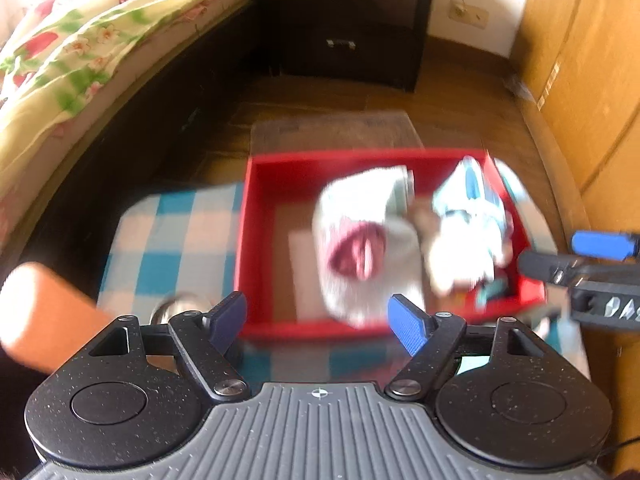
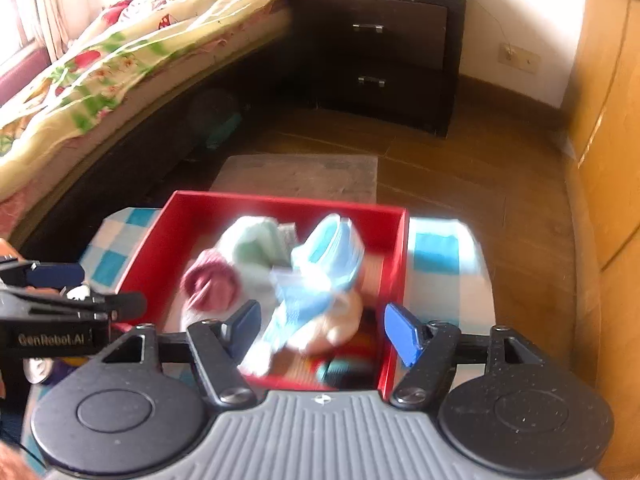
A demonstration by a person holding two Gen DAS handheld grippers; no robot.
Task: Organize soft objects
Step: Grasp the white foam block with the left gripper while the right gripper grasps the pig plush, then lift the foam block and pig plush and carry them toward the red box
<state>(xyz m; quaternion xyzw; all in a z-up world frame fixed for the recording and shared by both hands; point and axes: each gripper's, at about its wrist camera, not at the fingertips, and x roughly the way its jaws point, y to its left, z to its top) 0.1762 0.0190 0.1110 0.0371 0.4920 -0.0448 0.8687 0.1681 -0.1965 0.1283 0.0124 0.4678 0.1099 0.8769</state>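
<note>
Soft objects gathered in a red box [image 2: 396, 280], seen from both wrist cameras; motion blur limits detail. A whitish cloth bundle with a dark pink patch [image 1: 360, 248] lies in the middle of the box, touching a light blue and white fabric piece [image 1: 472, 208] toward the box's right wall. In the right wrist view the same pink-patched bundle [image 2: 212, 280] sits left of the blue fabric [image 2: 320, 272], with a pale green cloth [image 2: 256, 244] behind them and some darker, multicoloured items, too blurred to name, at the near right corner. The box rests on a blue and white checked cloth [image 1: 172, 240] covering a low counter, which stands on a wooden floor [image 2: 460, 184] between a bed with a floral cover [image 2: 120, 60] and a dark nightstand [image 2: 392, 52].

The left hand-held gripper [image 1: 318, 320] hovers above the near rim of the box, fingers spread apart and holding nothing. The right hand-held gripper [image 2: 320, 328] hovers over the near right part of the box, likewise released and empty.

Progress, as judged: several soft items already lie inside the box, so the task appears well advanced. A small, indistinct object [image 1: 180, 304] on the checked cloth near the left gripper may remain to be collected.
</note>
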